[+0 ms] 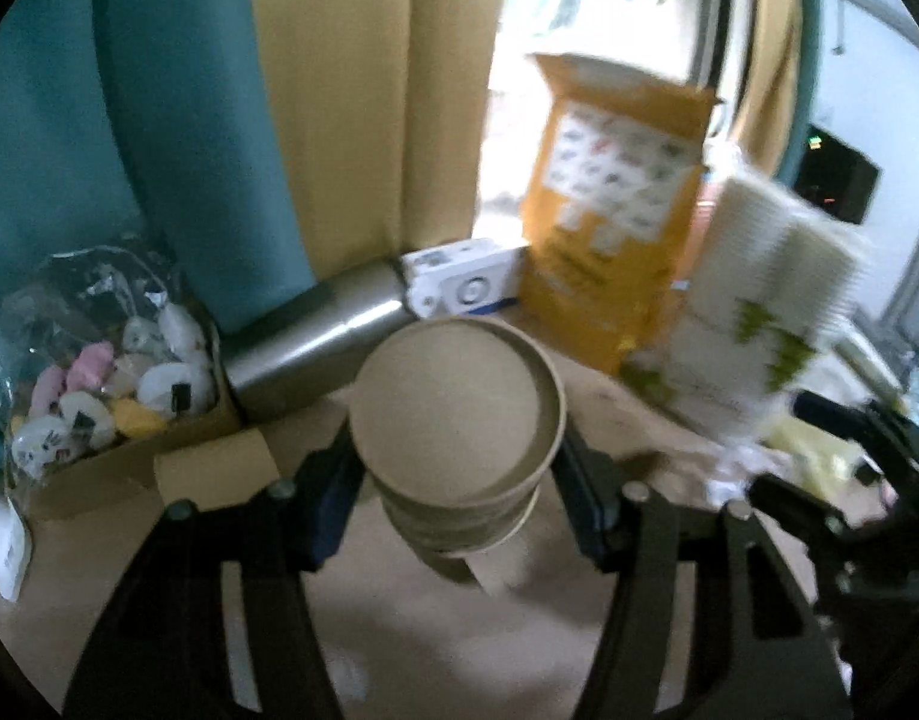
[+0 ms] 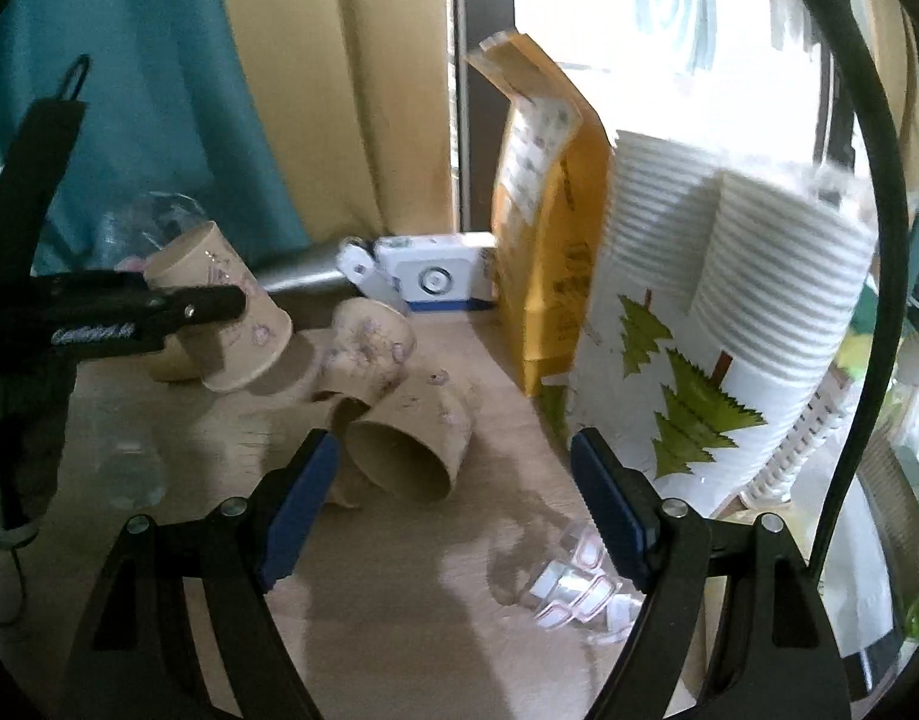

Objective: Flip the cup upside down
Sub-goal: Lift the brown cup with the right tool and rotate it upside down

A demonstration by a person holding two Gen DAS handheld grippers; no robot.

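Cluttered wooden surface (image 2: pixel 399 570) backs onto curtains (image 1: pixel 339 90). Left tool (image 1: pixel 456 468) grips a brown paper cup (image 1: pixel 459 408), tilted above the surface with its base toward the camera. Right tool (image 2: pixel 453 468) hangs wide open and empty, near toppled cups (image 2: pixel 405 444), bare wood between its fingers.

Between the left gripper (image 1: pixel 459 468) jaws sits the cup (image 1: pixel 456 414), bottom facing the camera, raised off the table (image 1: pixel 399 630). Ahead of the right gripper (image 2: pixel 453 486) jaws, more cups (image 2: pixel 405 450) lie tipped on the table; right of them, a stack of plates (image 2: pixel 729 312), with a paper bag (image 2: pixel 549 252) behind.
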